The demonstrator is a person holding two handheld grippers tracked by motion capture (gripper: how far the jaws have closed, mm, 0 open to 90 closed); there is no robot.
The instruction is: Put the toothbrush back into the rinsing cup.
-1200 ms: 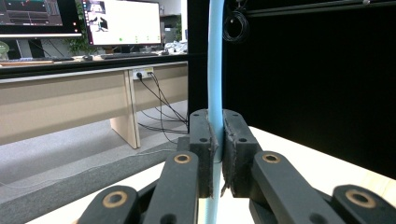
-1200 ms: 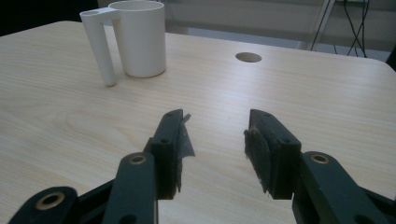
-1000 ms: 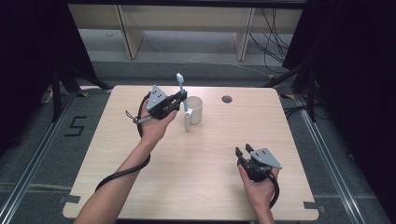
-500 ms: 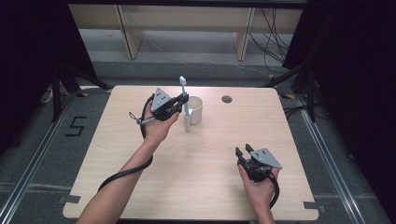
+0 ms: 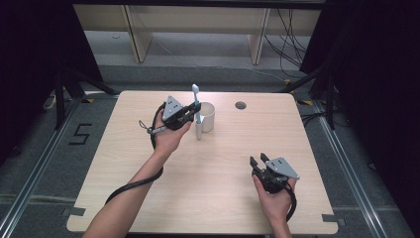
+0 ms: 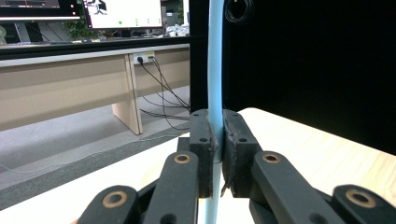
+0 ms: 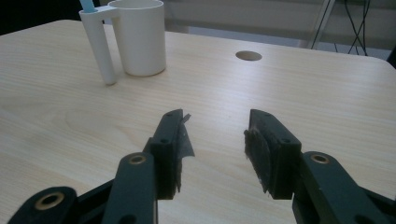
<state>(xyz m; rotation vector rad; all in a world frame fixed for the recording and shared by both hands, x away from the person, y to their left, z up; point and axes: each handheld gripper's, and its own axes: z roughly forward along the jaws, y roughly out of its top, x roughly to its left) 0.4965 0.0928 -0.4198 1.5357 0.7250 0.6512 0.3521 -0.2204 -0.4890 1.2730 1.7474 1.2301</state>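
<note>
A: Start with the left gripper [image 5: 194, 113]. What is it doing?

B: Its jaws are pressed together on a light blue toothbrush [image 5: 196, 104]. In the left gripper view the blue handle [image 6: 215, 93] runs straight up between the two black pads [image 6: 203, 154], clamped tight, and carries on below them.

A: And which way does the toothbrush stand?

B: Upright. From the high view its head is at the top, above the gripper, and its lower end goes down into the narrow tube on the side of a white cup [image 5: 207, 117].

A: Is it inside the cup itself?

B: No, in the side tube. The right gripper view shows the tube [image 7: 99, 46] joined to the cup [image 7: 139, 37] near the rim, with a bit of blue [image 7: 87, 5] poking out of its top.

A: Where does the cup sit?

B: On the wooden table [image 5: 124, 163], toward the far edge, near the middle. A round hole [image 5: 240, 105] in the tabletop lies just to its right.

A: The right gripper [image 5: 258, 161]?

B: It is held low over the near right part of the table, well apart from the cup. Its jaws stand spread with nothing between them; its own view shows bare wood [image 7: 215, 140] in the gap.

A: Anything farther out?

B: Pale shelving [image 5: 193, 20] and loose cables [image 5: 287, 34] on the floor beyond the table.
</note>
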